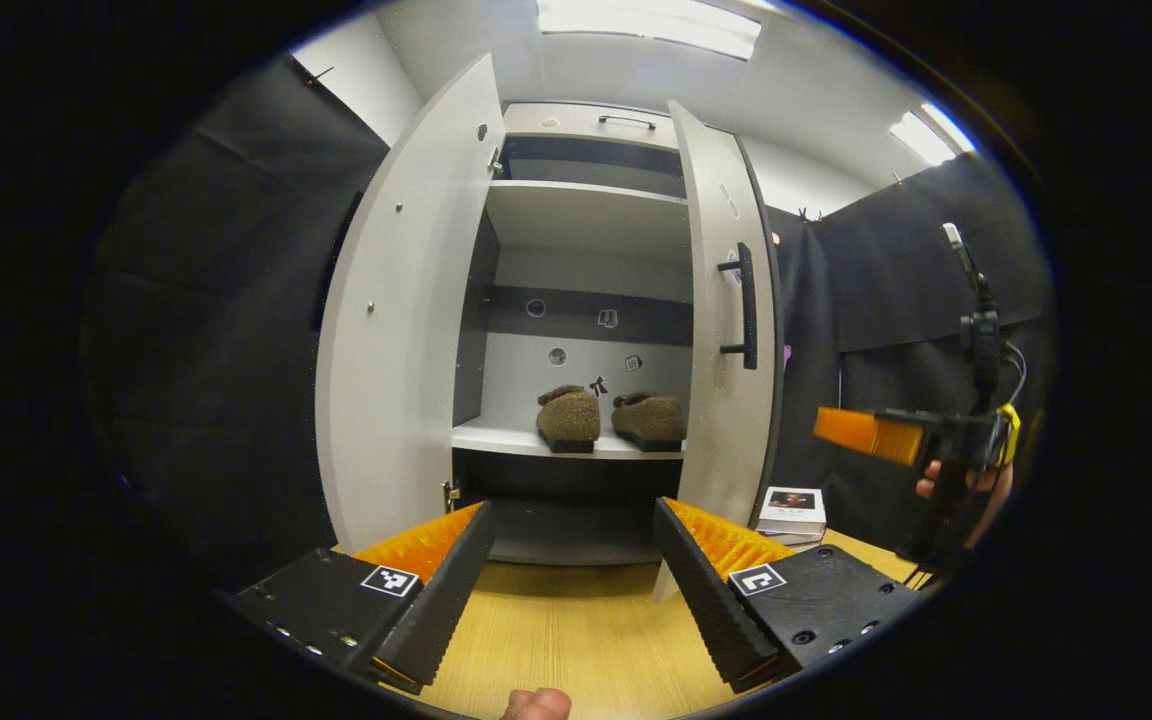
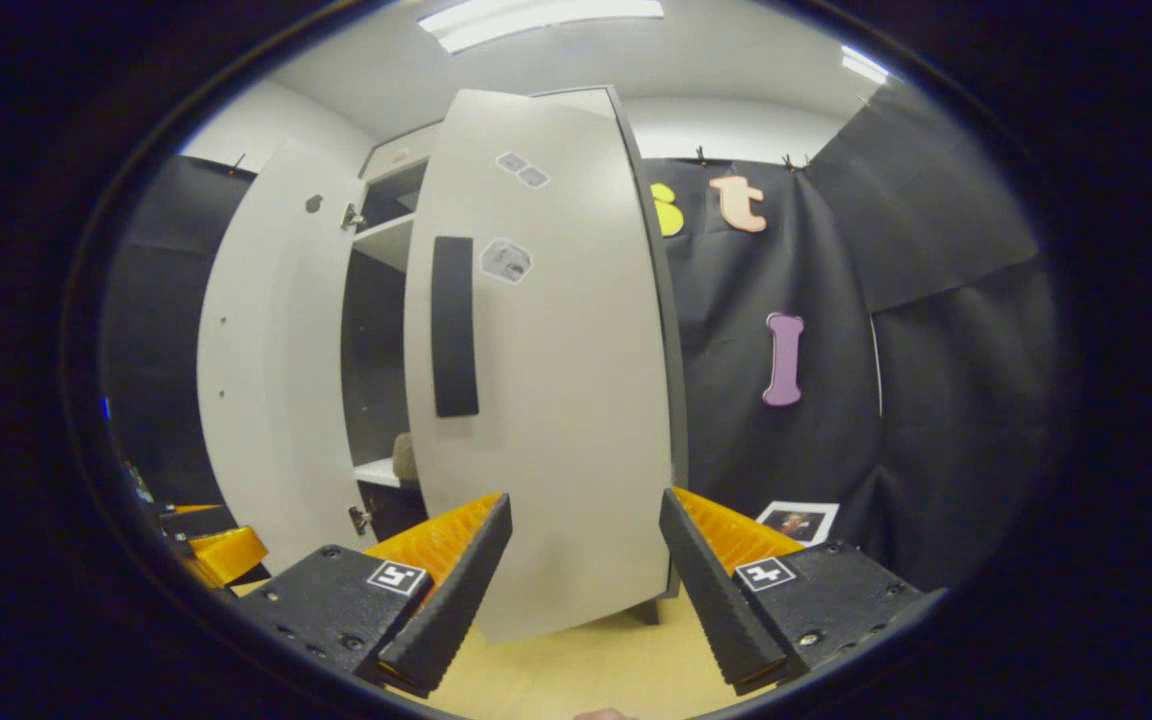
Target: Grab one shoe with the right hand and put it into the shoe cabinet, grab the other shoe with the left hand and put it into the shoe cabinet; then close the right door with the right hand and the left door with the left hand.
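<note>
Left gripper view: cabinet (image 1: 586, 230) open, both shoes (image 1: 569, 416) shelved. Right door (image 2: 556, 400), stiff and probably light, wants a push near its handle (image 2: 454, 325). Left gripper (image 1: 571, 590) and right gripper (image 2: 584, 585) gape empty.

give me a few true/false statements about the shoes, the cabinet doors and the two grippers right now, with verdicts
1. Both shoes sit side by side on a shelf inside the shoe cabinet. True.
2. The left door is fully closed. False: it stands wide open.
3. The left gripper is shut on a shoe. False: its fingers are spread apart, with nothing between them.
4. The right door faces the right gripper with its handle in sight. True.
5. The right gripper is open. True.
6. A shoe lies on the wooden table. False: both shoes are inside the cabinet.
</note>
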A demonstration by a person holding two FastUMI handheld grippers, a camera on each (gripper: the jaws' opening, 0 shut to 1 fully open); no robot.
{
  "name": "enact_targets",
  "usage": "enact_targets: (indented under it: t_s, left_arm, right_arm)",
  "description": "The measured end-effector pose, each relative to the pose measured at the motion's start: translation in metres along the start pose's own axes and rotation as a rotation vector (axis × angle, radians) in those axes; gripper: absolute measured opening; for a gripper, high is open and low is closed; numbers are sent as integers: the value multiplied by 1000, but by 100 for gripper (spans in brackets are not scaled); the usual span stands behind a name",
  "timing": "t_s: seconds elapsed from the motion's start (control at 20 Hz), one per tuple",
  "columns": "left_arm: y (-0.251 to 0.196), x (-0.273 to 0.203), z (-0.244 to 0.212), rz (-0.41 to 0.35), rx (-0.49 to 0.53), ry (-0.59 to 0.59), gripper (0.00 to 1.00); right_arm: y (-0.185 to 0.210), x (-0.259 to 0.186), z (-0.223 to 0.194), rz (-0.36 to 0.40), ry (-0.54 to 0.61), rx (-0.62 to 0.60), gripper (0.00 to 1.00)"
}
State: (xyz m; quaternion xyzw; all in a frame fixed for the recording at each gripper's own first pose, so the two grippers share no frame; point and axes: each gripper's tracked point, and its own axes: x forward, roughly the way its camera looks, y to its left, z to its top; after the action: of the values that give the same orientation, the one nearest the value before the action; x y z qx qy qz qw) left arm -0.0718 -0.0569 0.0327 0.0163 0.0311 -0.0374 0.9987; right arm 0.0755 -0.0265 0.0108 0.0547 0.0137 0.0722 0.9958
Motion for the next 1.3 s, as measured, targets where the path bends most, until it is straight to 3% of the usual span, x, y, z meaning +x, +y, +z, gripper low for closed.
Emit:
enact_targets:
  t_s: [0.3,0.5,0.65,0.8,1.0,1.05,1.3]
  left_arm:
    - [-13,-5,-11,-21,-4,21,99]
    - [-14,-9,-9,-23,-8,21,97]
    - [-5,-12,23,-18,-27,-44,97]
    - [30,-17,83,67,-37,-172,99]
    - [79,-31,137,166,-31,-257,99]
    - [95,-36,152,206,-7,-289,95]
    - [178,-48,193,444,53,-405,99]
  right_arm:
    - [0,-43,-59,-102,42,-20,97]
    - [4,-57,-84,-104,90,-34,97]
    - [5,-60,-88,-101,110,-24,98]
    - [5,-59,-81,-119,81,-53,98]
    - [15,-57,-78,-85,77,-57,98]
    - [16,-56,-79,-81,79,-63,98]
    - [15,-59,-85,-95,86,-92,97]
